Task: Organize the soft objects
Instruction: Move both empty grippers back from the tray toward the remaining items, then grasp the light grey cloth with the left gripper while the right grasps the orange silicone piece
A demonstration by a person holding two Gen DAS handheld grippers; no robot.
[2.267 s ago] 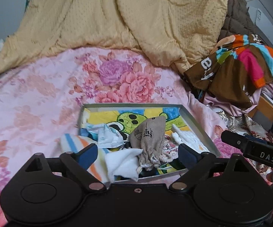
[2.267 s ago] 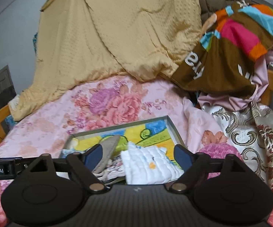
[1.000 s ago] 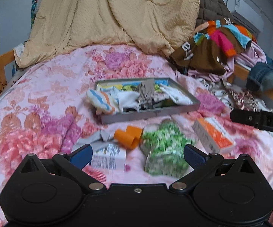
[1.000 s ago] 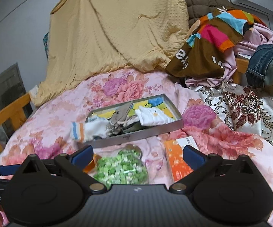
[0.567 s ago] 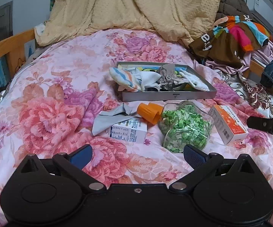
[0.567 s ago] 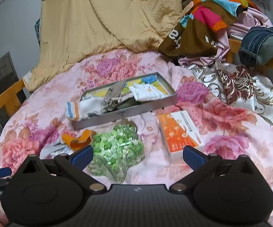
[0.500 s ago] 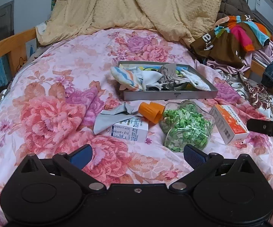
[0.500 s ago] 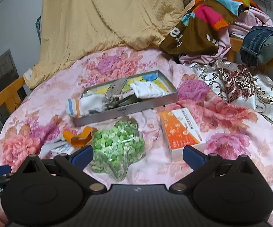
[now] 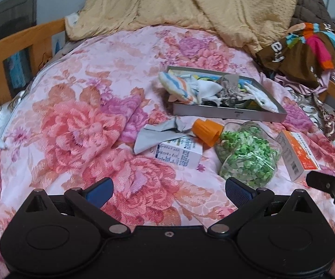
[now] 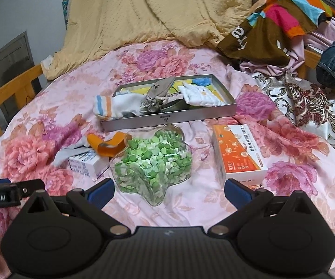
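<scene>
A grey metal tray (image 9: pixel 227 113) (image 10: pixel 167 119) lies on the floral bed. In it are a striped sock (image 9: pixel 179 88) (image 10: pixel 111 108), a white cloth (image 9: pixel 260 96) (image 10: pixel 200 96) and a grey drawstring pouch (image 9: pixel 229 88) (image 10: pixel 158 93). A grey cloth (image 9: pixel 155 134) (image 10: pixel 63 154) lies on the quilt in front of the tray. My left gripper (image 9: pixel 167 189) is open and empty, well short of it. My right gripper (image 10: pixel 168 189) is open and empty, just before the star jar.
In front of the tray lie an orange cup (image 9: pixel 206 129) (image 10: pixel 109 145), a small white carton (image 9: pixel 179 154) (image 10: pixel 87 162), a star-shaped jar of green bits (image 9: pixel 248 155) (image 10: pixel 154 160) and an orange box (image 9: pixel 297 153) (image 10: pixel 237 154). A yellow blanket (image 9: pixel 202 7) and clothes (image 10: pixel 271 21) pile up behind. A wooden rail (image 9: pixel 16 44) runs on the left.
Both grippers have drawn back from the tray over the bed and stayed open and empty. In the last half second the left view has swung left and the right one has crept forward.
</scene>
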